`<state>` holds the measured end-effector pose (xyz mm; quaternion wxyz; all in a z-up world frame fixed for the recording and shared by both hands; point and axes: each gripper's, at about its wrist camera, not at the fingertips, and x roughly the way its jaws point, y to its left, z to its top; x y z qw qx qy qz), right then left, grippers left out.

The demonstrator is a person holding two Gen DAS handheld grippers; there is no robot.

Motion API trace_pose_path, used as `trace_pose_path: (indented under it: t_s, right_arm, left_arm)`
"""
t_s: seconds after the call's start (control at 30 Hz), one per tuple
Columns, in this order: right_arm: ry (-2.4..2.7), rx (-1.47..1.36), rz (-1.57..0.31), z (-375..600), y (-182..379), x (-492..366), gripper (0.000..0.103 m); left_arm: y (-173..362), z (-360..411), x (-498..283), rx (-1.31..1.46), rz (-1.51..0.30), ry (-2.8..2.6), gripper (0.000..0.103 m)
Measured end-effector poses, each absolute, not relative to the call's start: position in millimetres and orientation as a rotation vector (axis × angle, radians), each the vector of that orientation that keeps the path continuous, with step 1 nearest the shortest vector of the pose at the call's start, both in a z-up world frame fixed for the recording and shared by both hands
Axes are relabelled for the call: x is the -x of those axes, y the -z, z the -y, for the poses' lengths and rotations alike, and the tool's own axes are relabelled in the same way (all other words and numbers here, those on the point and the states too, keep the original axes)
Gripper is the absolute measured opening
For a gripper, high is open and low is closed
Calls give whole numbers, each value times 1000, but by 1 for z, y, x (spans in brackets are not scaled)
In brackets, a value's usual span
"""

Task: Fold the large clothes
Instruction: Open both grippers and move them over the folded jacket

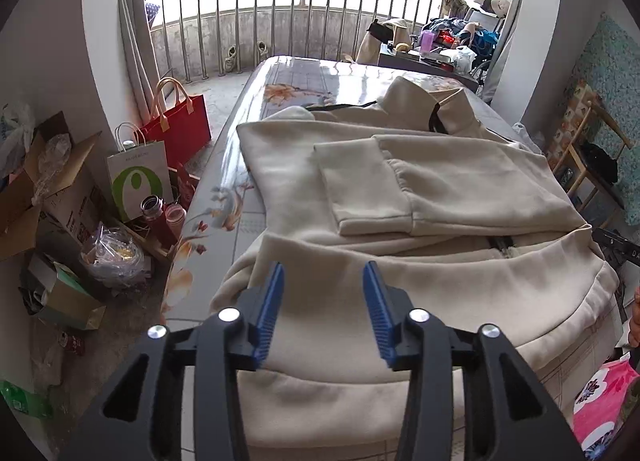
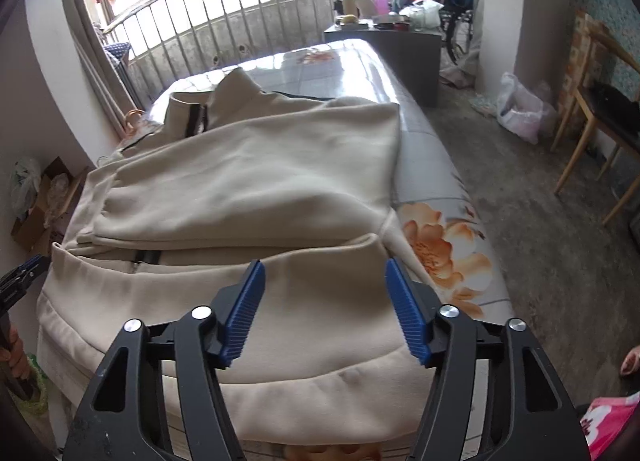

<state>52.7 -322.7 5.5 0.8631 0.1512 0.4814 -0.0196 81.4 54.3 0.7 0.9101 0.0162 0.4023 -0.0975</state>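
A large beige zip-up sweatshirt [image 1: 440, 189] lies flat on a glossy floral table [image 1: 304, 77], collar at the far end, both sleeves folded across the chest. It also shows in the right wrist view [image 2: 256, 181]. My left gripper [image 1: 323, 277] is open and empty, hovering over the hem near its left side. My right gripper [image 2: 325, 273] is open and empty over the hem near its right side. The left gripper's tip [image 2: 24, 273] shows at the left edge of the right wrist view.
Left of the table stand a red bag [image 1: 180, 117], a white and green paper bag [image 1: 138, 177], bottles [image 1: 160, 217] and cardboard boxes [image 1: 48, 189]. A wooden chair [image 2: 600, 109] and a plastic bag [image 2: 520, 109] are on the right. A dark cabinet [image 2: 400, 49] stands beyond the table.
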Motion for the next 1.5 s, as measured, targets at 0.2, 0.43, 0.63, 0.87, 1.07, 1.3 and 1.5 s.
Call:
trace_pose_path:
  t_s: [0.2,0.43,0.63,0.87,1.07,1.3,1.5]
  right_arm:
    - [-28,-222,-1033,283,-15,-89,87]
    - [-49,-89,-1129,255,-4,-155,95]
    - [-101,-87,-1216,247,23,-201,95]
    - [-100,-66,-1281,249,50,-211,95]
    - [-149,-43,-1227,252,52,-198,95]
    - [-184,-19,-1257,249,20,-226,95]
    - [-282,-38,-1134,232,-27,-287,95]
  left_arm:
    - [-9,-17,-116,-79,-850,191,62]
    - [-6,16,-166,-168,-862,166,73]
    - [16,30,-199,-200,-928,168,76]
    - [38,29,-208,-208,-961,165,77]
    - [41,26,-210,-187,-952,171,80]
    - [41,27,-211,-177,-944,177,82]
    - [41,27,-212,-171,-939,176,85]
